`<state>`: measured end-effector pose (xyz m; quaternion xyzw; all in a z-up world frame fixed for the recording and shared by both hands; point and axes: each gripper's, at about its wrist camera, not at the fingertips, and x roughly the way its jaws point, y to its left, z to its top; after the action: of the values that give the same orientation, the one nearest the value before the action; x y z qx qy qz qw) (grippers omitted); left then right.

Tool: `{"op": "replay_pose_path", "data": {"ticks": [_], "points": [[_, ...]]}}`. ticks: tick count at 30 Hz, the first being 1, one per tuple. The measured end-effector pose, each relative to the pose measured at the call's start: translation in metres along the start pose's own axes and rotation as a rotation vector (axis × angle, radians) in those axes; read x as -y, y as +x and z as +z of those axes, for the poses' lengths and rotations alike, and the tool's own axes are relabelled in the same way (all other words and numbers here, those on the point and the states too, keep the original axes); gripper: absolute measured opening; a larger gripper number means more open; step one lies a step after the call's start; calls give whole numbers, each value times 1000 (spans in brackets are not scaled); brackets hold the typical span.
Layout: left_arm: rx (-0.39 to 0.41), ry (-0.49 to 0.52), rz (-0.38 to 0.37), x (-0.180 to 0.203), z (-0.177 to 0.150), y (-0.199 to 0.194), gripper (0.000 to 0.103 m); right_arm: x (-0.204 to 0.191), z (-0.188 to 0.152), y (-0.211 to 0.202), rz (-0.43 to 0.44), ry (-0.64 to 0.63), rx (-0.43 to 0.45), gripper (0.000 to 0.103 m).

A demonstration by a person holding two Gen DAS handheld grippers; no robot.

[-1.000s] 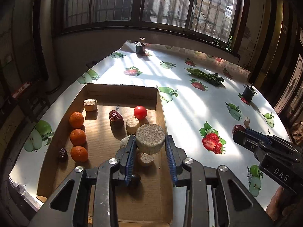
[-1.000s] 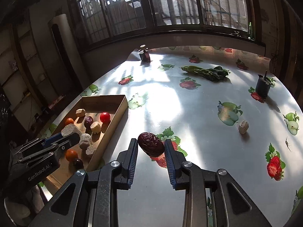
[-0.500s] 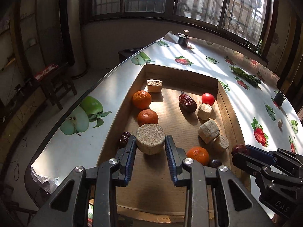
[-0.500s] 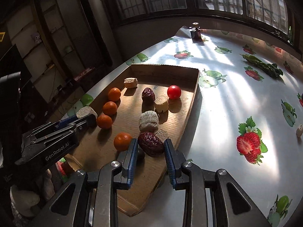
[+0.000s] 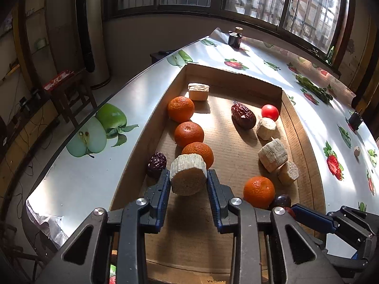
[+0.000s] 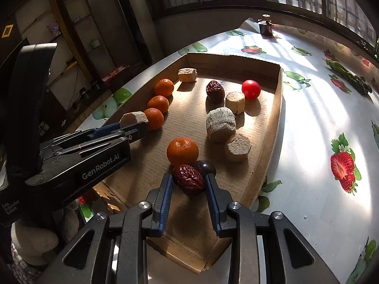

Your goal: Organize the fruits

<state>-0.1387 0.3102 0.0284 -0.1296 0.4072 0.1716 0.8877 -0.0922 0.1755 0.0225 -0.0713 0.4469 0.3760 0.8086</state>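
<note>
The left gripper (image 5: 188, 181) is clamped on a pale fibrous stem chunk (image 5: 188, 175), holding it clear of the floor of the cardboard tray (image 5: 227, 78), near the tray's left wall and just in front of the row of three mandarins (image 5: 189, 134). The right gripper (image 6: 188, 184) is clamped on a wrinkled red date (image 6: 188, 179) low over the tray's near end, beside a fourth mandarin (image 6: 182, 152) and a dark plum (image 6: 205, 166). The main risk lies in the release: the date appears to touch the plum, so opening the jaws there may nudge both round fruits (neither has a flat face to settle on). The stem chunk is gripped across its curved side; if dropped from height it could roll into the mandarin row and break its line, or knock the small date (image 5: 156, 162) by the wall. The two grippers also work close together, so a sideways correction may bring them into collision. Compared with half a second earlier, both grippers have descended and advanced: the chunk now sits beside the third mandarin, and the date is lower, nearer the plum.
</note>
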Motion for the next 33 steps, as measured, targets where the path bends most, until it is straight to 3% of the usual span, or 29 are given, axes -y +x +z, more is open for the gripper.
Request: {"op": "replay_pose_path", "data": {"ticks": [4,7,9,14,22,30,33], "points": [[-4,-17,8,0,1,1,31,0,0,1,-6,-6,2,31],[-6,-35,2,-2,1,0,48,1,0,1,-13,-3,4,31],[3,-42,2,-2,1,-3,51,2,0,1,-6,3,7,32],[31,-50,5,-2,4,-14,60,0,1,-4,-4,1,30,55],[82,-39,33,5,5,-34,63,3,0,-26,-11,16,94,55],[172,-7,95,20,3,-58,72,15,-7,-50,-55,47,156,59],[265,-6,151,25,1,-75,84,22,-10,-59,-72,71,179,60]]}}
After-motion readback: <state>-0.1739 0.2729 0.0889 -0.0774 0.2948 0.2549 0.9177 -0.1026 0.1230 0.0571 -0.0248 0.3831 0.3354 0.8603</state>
